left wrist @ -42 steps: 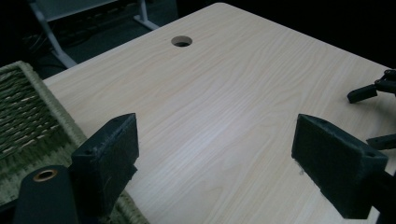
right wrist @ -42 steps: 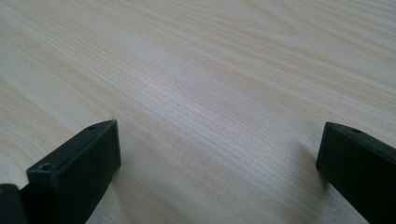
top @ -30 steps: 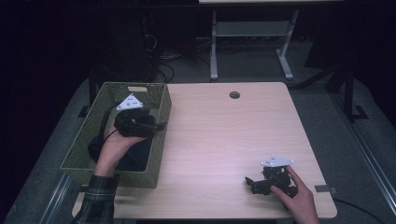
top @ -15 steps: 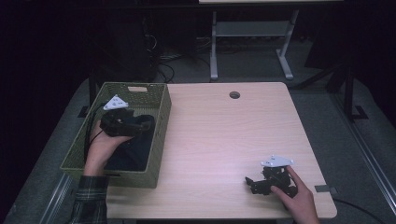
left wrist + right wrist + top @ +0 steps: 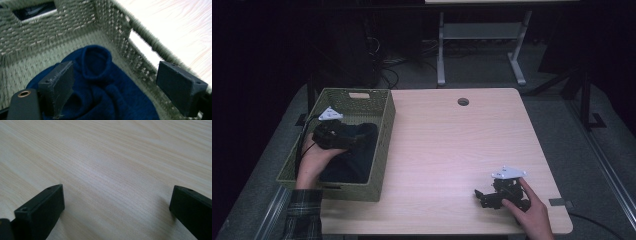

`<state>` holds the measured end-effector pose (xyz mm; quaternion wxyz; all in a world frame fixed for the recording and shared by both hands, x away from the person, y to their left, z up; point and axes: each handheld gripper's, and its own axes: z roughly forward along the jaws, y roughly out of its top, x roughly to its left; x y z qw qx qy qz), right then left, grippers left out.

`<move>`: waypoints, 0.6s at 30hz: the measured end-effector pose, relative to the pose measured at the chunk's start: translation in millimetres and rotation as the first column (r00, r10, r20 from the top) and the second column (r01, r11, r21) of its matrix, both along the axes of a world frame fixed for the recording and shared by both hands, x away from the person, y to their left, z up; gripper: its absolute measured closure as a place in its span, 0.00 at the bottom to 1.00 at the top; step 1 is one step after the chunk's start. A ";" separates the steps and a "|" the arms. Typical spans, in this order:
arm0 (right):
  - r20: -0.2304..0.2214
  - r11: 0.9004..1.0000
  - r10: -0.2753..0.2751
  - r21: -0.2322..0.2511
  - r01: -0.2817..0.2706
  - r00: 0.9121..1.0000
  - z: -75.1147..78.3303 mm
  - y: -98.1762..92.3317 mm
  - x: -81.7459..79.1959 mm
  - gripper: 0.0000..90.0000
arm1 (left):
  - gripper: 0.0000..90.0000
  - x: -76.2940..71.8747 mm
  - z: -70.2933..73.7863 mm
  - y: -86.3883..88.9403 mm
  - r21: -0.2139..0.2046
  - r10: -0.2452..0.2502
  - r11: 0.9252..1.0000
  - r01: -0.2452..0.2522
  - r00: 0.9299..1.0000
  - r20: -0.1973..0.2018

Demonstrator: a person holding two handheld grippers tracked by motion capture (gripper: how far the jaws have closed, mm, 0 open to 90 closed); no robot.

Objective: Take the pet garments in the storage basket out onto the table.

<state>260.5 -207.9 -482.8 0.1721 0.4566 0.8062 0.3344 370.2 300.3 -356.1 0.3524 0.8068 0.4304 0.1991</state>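
- High view: the left gripper [image 5: 343, 135] hovered inside the woven basket [image 5: 384, 130], over the blue garment [image 5: 357, 160].
- Left gripper view: jaws wide apart, empty, garment folds visible between them.
- The right gripper [image 5: 484, 196] rested on the table [image 5: 452, 145], jaws spread, empty.

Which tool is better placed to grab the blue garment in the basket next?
Left. The left tool is open over the blue garment inside the basket; the right tool rests far off.

Black tongs [image 5: 343, 136] with 2 blocky jaws, grey plate, plaid sleeve [image 5: 302, 215].
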 end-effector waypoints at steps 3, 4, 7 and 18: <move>0.000 1.000 0.000 0.000 0.000 1.000 0.0 0.0 0.0 0.00 | 0.16 1.3 -4.4 3.3 0.008 0.007 1.000 -0.007 1.000 -0.014; 0.000 1.000 0.000 0.000 0.000 1.000 0.0 0.0 0.0 0.00 | 0.16 1.3 -4.4 3.3 0.008 0.007 1.000 -0.007 1.000 -0.014; -0.001 1.000 0.000 0.000 0.000 1.000 0.0 0.0 -0.1 0.00 | 0.16 3.5 -10.9 5.6 0.025 0.017 1.000 -0.016 0.999 -0.038; -0.001 1.000 -0.001 0.000 0.001 1.000 0.0 0.0 -0.1 0.00 | 0.15 9.7 -26.5 8.0 0.067 0.022 0.998 -0.015 0.995 -0.094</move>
